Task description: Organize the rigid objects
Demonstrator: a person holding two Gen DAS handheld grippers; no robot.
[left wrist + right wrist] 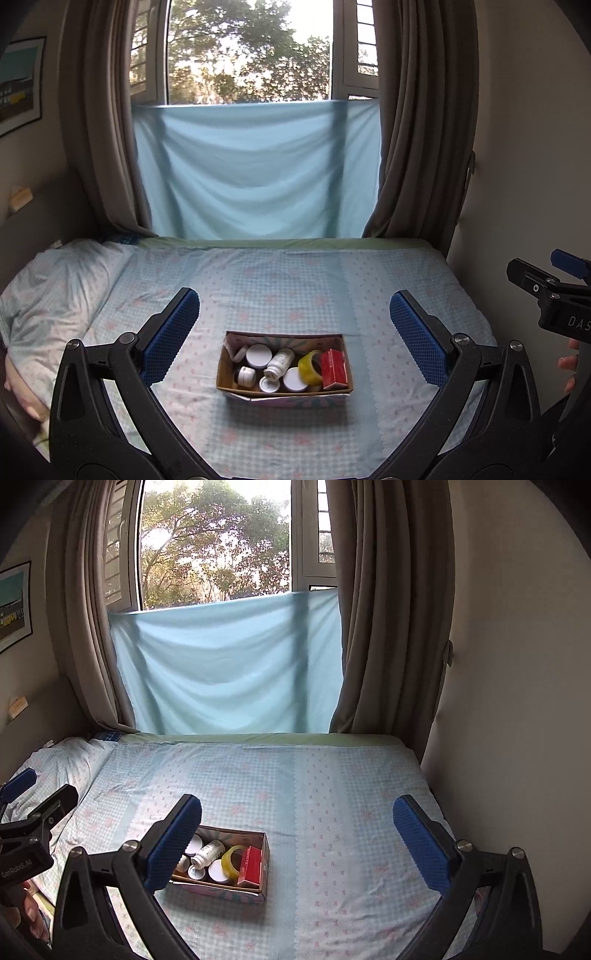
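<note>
A cardboard box [283,365] sits low in the frame's centre on a bed [295,280], holding white jars, a yellow tape roll [310,366] and a red carton [334,369]. Left tongs [294,332] and right tongs [297,834] both gape wide, empty.

Legible marking one: white letters "DAS", cut off by the frame edge, on the black body of the right claw [550,291], seen right of the cardboard box [283,363]. Legible marking two: "GenRobot.AI" in white on the black body of the left claw [26,834], left of the box. Print on the red carton [334,370] and white bottle [279,363] inside the box is too small to read.
</note>
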